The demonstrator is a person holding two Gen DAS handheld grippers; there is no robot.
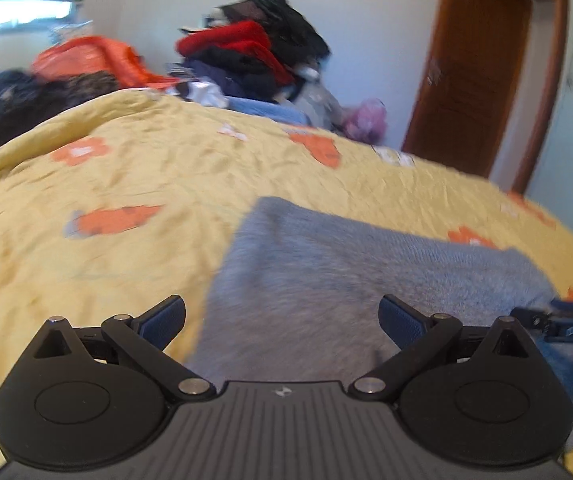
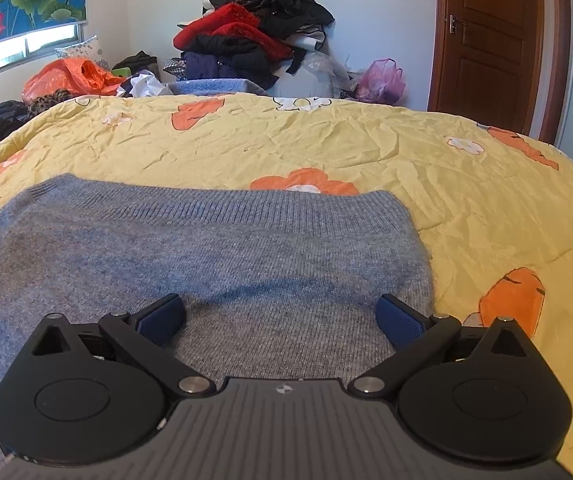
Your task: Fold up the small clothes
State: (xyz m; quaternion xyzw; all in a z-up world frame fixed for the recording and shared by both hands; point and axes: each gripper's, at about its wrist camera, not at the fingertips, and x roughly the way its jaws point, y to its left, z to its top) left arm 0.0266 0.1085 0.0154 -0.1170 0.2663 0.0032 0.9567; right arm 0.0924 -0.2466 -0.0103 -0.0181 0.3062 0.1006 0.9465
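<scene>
Bare yellow bedspread (image 2: pixel 366 148) lies free from 10 to 3 o'clock around the grey sweater (image 2: pixel 214 248); a clothes pile (image 2: pixel 254 40) blocks 12 o'clock beyond.

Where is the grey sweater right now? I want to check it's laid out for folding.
The grey sweater lies flat on the yellow flowered bedspread, directly under the open right gripper; the left gripper hovers over its left edge.

Right tool (image 2: pixel 281 320) agape over grey sweater (image 2: pixel 214 248) — yellow bedspread (image 2: pixel 366 140) beneath
</scene>
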